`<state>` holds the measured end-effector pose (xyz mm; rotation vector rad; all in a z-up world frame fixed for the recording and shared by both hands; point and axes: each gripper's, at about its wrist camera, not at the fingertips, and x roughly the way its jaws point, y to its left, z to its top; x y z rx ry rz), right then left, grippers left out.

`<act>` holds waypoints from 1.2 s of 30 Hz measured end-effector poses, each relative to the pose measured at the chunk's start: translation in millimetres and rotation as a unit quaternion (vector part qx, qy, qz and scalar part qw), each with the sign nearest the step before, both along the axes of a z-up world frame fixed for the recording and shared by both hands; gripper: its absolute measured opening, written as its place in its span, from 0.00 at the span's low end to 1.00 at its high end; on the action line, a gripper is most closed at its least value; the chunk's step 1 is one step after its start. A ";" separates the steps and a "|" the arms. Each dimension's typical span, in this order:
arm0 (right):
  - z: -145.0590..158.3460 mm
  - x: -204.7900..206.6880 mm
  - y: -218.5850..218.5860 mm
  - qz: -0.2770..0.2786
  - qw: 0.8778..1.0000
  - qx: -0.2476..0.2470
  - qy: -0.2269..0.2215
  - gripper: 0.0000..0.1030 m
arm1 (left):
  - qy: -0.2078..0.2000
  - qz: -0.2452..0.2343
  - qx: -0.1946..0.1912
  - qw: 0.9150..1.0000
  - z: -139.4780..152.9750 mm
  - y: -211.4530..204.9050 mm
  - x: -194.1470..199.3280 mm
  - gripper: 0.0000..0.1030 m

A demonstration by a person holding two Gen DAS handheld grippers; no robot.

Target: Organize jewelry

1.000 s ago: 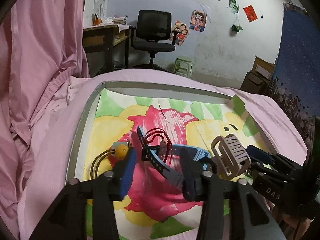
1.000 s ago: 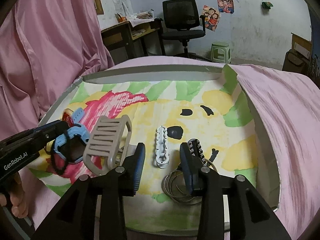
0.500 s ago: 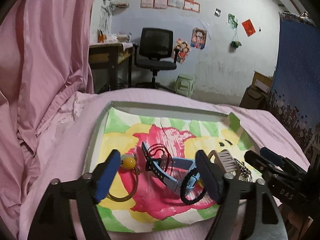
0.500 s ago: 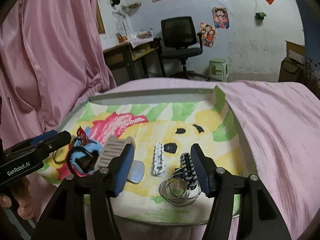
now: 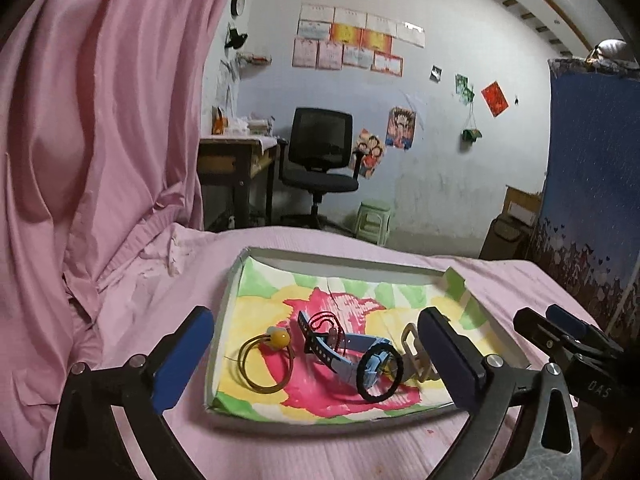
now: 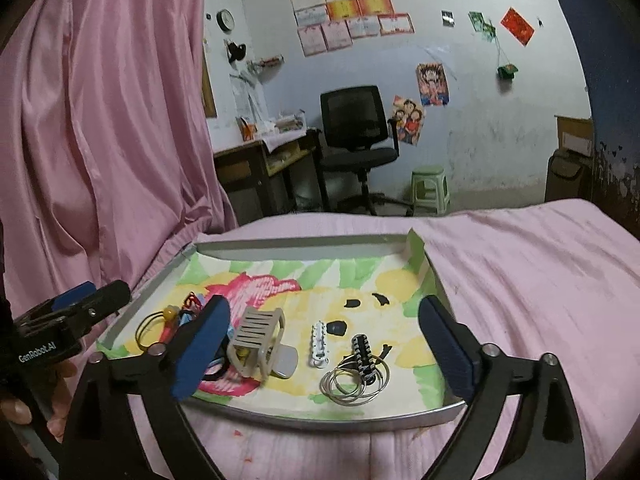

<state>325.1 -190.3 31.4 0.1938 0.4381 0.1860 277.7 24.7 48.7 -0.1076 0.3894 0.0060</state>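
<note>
Your left gripper (image 5: 316, 354) is opening, jaws wide, nothing between the pads, held off the near edge of the tray (image 5: 224, 316). In the tray: yellow-bead hair tie (image 5: 266, 358) at left, blue watch (image 5: 352, 354) mid, red cord (image 5: 326, 322) on its strap, black ring (image 5: 378, 372) against it, beige clip (image 5: 414, 354) right. Your right gripper (image 5: 560, 334) shows at right edge.

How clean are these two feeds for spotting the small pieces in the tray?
Left wrist view: dim, fisheye-bent, dark corners; blue plastic watch soft but readable. Right wrist view: same bending; silver wire bangles legible, near rim of flower-printed tray slightly blurred.
</note>
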 end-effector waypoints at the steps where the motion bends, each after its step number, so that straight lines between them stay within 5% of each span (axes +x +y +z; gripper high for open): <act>1: 2.0 -2.7 0.0 0.000 1.000 -0.001 -0.002 0.93 | -0.004 0.001 -0.002 1.000 1.4 1.0 -4.3 0.99; 36: 28.3 -149.0 -5.8 0.005 0.998 -0.018 -0.066 0.99 | -0.058 -0.009 0.008 0.998 3.0 -5.6 -149.9 1.00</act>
